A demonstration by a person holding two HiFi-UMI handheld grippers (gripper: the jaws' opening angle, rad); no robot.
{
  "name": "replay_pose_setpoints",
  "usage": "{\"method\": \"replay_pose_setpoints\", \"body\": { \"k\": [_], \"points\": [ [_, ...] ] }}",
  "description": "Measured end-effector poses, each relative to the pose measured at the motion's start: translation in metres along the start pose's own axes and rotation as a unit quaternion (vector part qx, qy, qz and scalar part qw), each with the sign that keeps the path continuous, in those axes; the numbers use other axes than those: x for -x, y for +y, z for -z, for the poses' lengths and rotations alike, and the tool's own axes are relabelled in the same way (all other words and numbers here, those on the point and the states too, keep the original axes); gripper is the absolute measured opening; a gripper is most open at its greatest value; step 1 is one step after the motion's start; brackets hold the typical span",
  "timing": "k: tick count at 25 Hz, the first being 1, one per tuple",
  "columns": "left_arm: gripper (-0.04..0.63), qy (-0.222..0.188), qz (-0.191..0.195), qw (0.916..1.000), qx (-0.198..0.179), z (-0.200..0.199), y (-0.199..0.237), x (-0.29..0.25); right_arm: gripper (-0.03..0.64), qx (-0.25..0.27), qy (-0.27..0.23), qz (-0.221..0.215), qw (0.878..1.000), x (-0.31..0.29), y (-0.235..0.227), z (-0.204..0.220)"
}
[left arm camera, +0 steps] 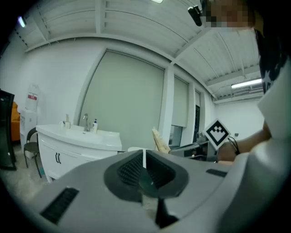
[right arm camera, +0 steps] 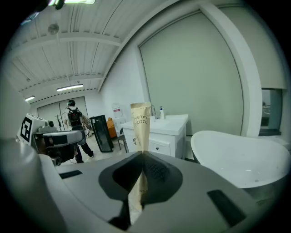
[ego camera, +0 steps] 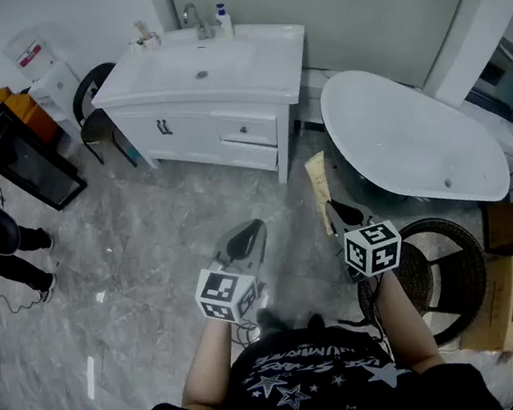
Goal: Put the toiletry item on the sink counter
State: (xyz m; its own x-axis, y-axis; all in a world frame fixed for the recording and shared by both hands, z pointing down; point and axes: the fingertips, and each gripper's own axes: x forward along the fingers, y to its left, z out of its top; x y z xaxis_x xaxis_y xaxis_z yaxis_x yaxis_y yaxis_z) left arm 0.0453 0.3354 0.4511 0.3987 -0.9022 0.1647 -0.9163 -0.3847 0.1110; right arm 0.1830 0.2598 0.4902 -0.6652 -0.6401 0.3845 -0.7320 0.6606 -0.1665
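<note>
Toothbrush pack (right arm camera: 141,122) in transit, sink bench (ego camera: 267,63) not yet reached

The tan pack stands upright, clamped in the right hand-held gripper (right arm camera: 142,155), well apart from the white bench; the left hand-held gripper (left arm camera: 144,154) has its jaws together on nothing. This looks like the carry step: next, cross the grey marbled floor (ego camera: 149,248), pass the bathtub (ego camera: 408,140), and lower it beside the basin.

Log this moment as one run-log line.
phase: transport | right gripper: shut on toothbrush packet | left gripper: shut, empty | sink counter: ahead, packet not yet placed
</note>
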Motion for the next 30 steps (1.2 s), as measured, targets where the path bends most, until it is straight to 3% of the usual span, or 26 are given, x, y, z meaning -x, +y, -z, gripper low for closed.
{"method": "replay_pose_setpoints", "body": {
  "k": [15,20,30],
  "points": [
    [0.031,0.008,-0.028,0.9995,0.014,0.008,0.027,0.01,0.017,-0.005,0.008,-0.004,1.0,-0.017,0.003,0.002],
    [0.032,0.004,-0.018,0.9987,0.047,0.017,0.042,0.02,0.017,-0.011,0.008,0.001,1.0,-0.027,0.003,-0.004],
    [0.032,-0.005,-0.019,0.9988,0.044,0.017,0.091,0.041,0.017,-0.015,0.004,0.024,1.0,-0.073,0.016,-0.016]
  ]
}}
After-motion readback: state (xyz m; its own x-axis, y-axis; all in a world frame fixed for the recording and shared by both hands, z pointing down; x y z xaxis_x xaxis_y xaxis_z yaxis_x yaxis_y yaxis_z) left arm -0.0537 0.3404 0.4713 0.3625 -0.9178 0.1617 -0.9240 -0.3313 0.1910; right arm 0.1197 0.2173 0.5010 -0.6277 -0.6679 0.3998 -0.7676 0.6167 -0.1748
